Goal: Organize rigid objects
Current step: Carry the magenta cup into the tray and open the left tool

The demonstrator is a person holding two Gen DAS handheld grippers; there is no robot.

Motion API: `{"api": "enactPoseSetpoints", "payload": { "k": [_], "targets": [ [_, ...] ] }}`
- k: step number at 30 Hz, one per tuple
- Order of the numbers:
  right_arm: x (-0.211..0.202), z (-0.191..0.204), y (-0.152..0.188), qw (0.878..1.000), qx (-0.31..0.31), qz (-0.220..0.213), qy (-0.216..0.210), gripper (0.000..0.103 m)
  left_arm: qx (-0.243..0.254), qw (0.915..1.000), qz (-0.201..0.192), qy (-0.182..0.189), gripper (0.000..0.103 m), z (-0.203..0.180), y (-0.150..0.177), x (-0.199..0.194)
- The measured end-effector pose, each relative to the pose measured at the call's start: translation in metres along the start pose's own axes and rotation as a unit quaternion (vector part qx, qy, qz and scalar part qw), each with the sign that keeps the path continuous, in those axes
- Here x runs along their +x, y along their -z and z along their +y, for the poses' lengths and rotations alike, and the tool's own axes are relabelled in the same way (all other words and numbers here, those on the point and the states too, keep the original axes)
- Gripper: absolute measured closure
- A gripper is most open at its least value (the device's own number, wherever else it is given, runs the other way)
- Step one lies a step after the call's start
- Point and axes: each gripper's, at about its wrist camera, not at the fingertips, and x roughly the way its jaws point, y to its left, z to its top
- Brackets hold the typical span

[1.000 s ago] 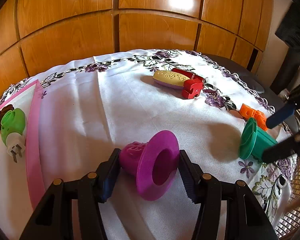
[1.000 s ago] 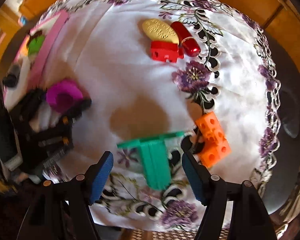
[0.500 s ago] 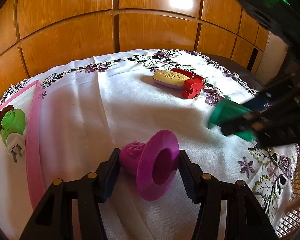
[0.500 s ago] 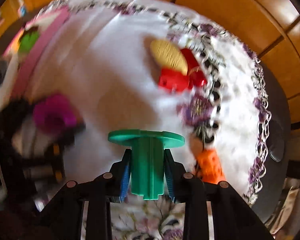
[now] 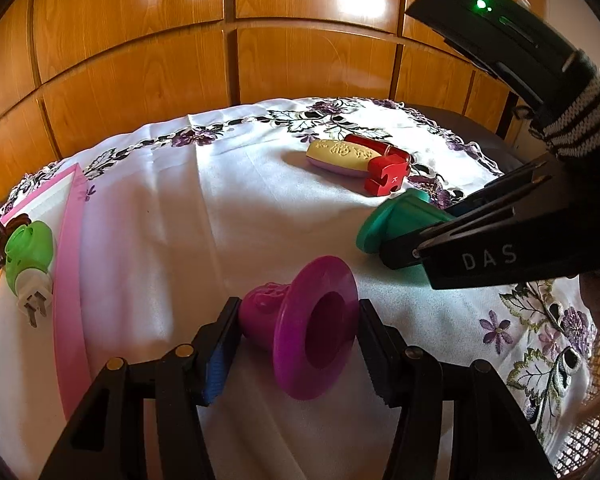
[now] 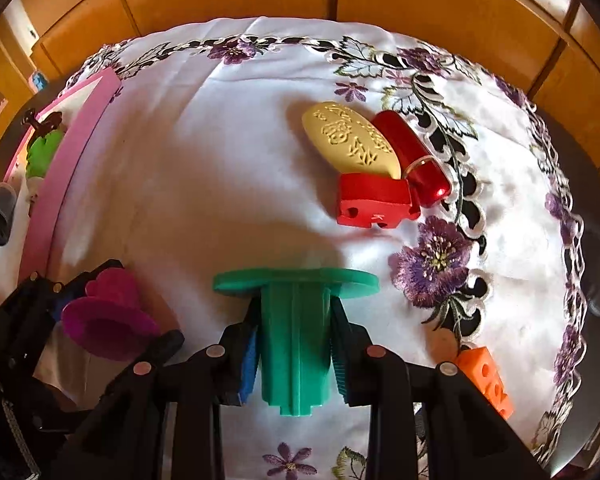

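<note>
A magenta flanged piece [image 5: 300,328] lies sideways between the pads of my left gripper [image 5: 298,312], which is shut on it low over the white embroidered cloth. My right gripper [image 6: 294,344] is shut on the ribbed stem of a green flanged piece [image 6: 296,320], flange pointing away from me, held above the cloth. In the left wrist view the green piece [image 5: 392,220] and the right gripper [image 5: 420,228] hang just right of and beyond the magenta piece. The right wrist view shows the magenta piece [image 6: 108,320] in the left gripper [image 6: 116,312] at lower left.
A pink-rimmed tray [image 5: 70,240] at the left holds a green plug-in device [image 5: 28,256]. A yellow oval [image 6: 350,140], a red block [image 6: 374,200] and a red cylinder [image 6: 408,156] cluster at the far side. An orange block [image 6: 486,380] lies near the right edge. Wooden panels stand behind.
My right gripper has closed on the green piece, lifted it off the cloth and carried it left toward the magenta piece. The left gripper has kept still.
</note>
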Motion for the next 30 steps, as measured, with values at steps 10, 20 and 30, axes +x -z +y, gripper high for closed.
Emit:
{"api": "enactPoseSetpoints", "payload": {
  "k": [10,20,30],
  "targets": [
    [0.001,0.009,0.005,1.0,-0.024,-0.015,0.008,0.073,-0.011,0.9999,0.011,0.001,0.046,0.001,-0.004,-0.003],
    [0.008,0.01,0.001,0.999,-0.04,-0.02,0.02,0.073,-0.024,0.9991,-0.031,0.014,0.046,-0.002,-0.018,-0.052],
    [0.006,0.022,0.003,0.995,-0.083,-0.033,0.053,0.073,-0.078,0.9936,-0.082,0.004,0.046,0.036,-0.025,-0.109]
  ]
}}
